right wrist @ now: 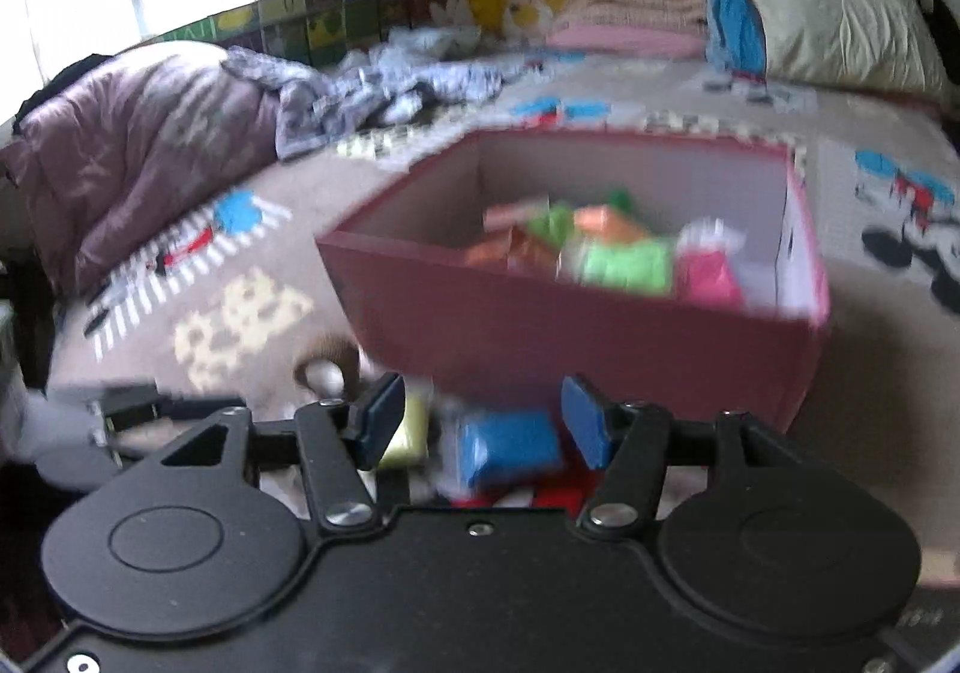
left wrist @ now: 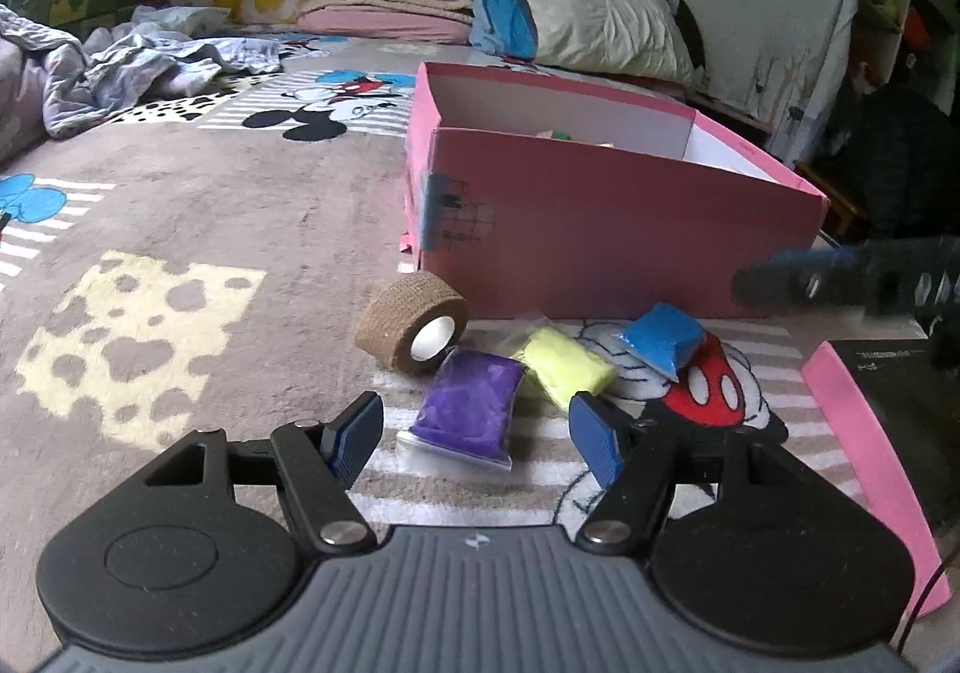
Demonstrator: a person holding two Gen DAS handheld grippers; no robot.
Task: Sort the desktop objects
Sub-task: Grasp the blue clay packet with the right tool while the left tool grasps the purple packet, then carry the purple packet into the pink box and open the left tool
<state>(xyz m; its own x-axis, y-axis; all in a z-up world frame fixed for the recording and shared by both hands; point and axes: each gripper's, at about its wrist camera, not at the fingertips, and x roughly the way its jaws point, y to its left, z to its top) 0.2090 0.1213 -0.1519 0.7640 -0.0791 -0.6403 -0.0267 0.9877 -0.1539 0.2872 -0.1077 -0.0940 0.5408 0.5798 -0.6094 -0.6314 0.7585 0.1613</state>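
Open left claw [left wrist: 477, 436] above squashy purple pouch [left wrist: 468, 410].

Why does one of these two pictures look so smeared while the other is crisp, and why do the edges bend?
Left wrist view: sharp, the purple packet and bandage roll clear, only the right gripper at the edge blurred. Right wrist view: motion blur smears the pink box and blue packet, and window glare washes out the top left. Both: fisheye lenses curve the edges.

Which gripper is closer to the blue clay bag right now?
Right. The right gripper hangs open directly over the blue clay bag; the left gripper sits farther back, open around the purple bag.
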